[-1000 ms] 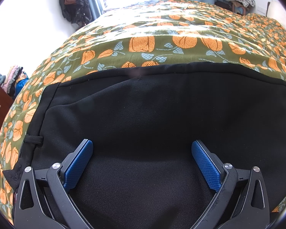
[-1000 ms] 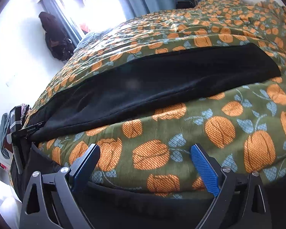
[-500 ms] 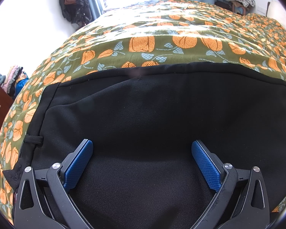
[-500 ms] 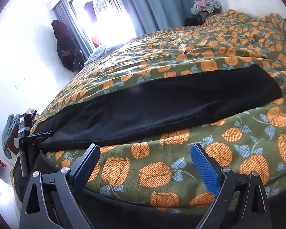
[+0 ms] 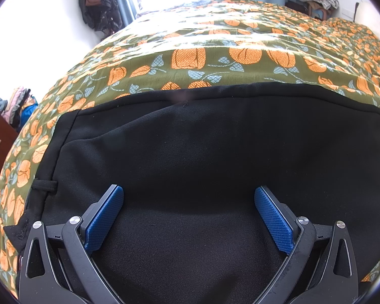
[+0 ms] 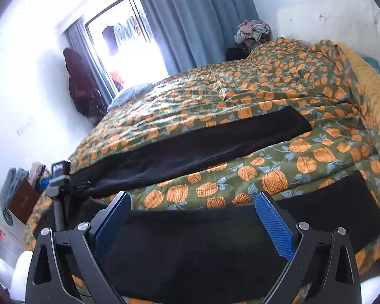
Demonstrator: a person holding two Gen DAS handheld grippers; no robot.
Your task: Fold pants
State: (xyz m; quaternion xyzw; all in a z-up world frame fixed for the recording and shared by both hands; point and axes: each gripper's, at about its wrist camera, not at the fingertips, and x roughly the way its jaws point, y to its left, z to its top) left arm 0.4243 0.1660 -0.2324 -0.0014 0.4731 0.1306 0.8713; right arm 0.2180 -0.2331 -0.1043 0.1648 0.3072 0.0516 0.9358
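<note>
Left wrist view has my left claw (image 5: 188,217) spread wide over the black pants (image 5: 202,152) lying flat on the bed (image 5: 240,38), right claw (image 6: 192,220) spread too; soft, floppy fabric, so I'd pinch a hem edge

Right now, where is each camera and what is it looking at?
Left wrist: on the left gripper, low over the black pants, facing across the bed; open fingers show.
Right wrist: on the right gripper, higher, facing both pant legs and the curtain; open fingers show.
Shared: pants, bed.
</note>
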